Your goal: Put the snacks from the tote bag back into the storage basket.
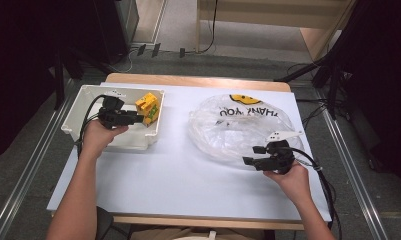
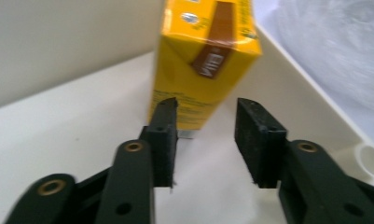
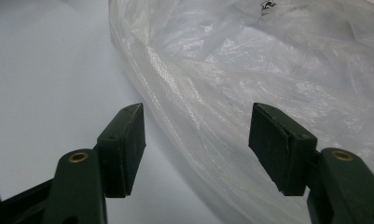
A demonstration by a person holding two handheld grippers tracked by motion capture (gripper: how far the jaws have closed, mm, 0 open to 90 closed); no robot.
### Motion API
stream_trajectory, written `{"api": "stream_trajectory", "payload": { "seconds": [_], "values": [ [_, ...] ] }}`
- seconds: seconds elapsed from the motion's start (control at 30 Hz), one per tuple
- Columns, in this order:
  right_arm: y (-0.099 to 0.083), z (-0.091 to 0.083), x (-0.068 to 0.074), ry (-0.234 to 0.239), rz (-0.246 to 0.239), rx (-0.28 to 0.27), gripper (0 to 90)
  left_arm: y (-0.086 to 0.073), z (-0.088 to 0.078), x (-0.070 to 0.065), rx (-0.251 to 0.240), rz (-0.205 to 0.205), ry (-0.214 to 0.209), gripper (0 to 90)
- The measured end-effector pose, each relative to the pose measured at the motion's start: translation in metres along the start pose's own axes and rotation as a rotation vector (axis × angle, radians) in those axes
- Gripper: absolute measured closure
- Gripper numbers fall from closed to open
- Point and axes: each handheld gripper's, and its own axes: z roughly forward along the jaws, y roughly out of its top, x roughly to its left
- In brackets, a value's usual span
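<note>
A yellow drink carton [image 1: 148,107] with a brown stripe stands tilted in the right end of a white bin [image 1: 88,95]. My left gripper [image 1: 140,117] reaches into the bin from the left. In the left gripper view the carton [image 2: 203,51] has its near end between the tips of the left gripper [image 2: 205,105]; a gap shows at the right pad, so the jaws are open. My right gripper [image 1: 253,155] is open at the near edge of a clear plastic bag [image 1: 238,125]. In the right gripper view the bag [image 3: 268,60] lies between and beyond the jaws of the right gripper [image 3: 196,112], with neither pad pressing on it.
The bin's pale wall [image 2: 58,46] rises to the left of the carton. The bag bears a yellow smiley and black lettering [image 1: 245,107]. White tabletop [image 1: 178,170] lies between bin and bag. Cables [image 1: 328,185] trail off the right side.
</note>
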Motion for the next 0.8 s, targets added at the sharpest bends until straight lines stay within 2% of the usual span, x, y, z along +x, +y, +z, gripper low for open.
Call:
{"api": "stream_trajectory", "payload": {
  "seconds": [0.13,0.2,0.33,0.5,0.57,0.67,0.8],
  "values": [
    [0.000,0.001,0.000,-0.001,-0.001,0.000,37.4,-0.001,-0.005,-0.005,-0.026,0.022,-0.014,71.7],
    [0.000,0.001,0.000,0.001,-0.001,-0.001,37.4,0.000,-0.006,-0.006,-0.047,0.014,-0.026,77.7],
    [0.000,0.001,0.000,0.005,-0.003,0.003,39.4,0.001,-0.005,-0.009,-0.052,0.012,-0.051,89.7],
    [0.000,0.001,0.001,-0.001,-0.003,0.002,39.4,0.002,0.003,-0.013,-0.037,0.020,-0.054,90.0],
    [0.000,0.000,0.001,-0.004,-0.007,-0.008,39.4,0.003,0.009,-0.016,-0.027,0.027,-0.032,90.0],
    [0.001,-0.001,0.001,-0.005,-0.006,-0.014,39.5,0.003,0.016,-0.018,-0.036,0.021,-0.030,90.0],
    [0.000,0.000,0.001,-0.005,-0.006,-0.007,39.4,0.000,0.023,-0.018,-0.012,0.034,-0.013,90.0]
  ]
}}
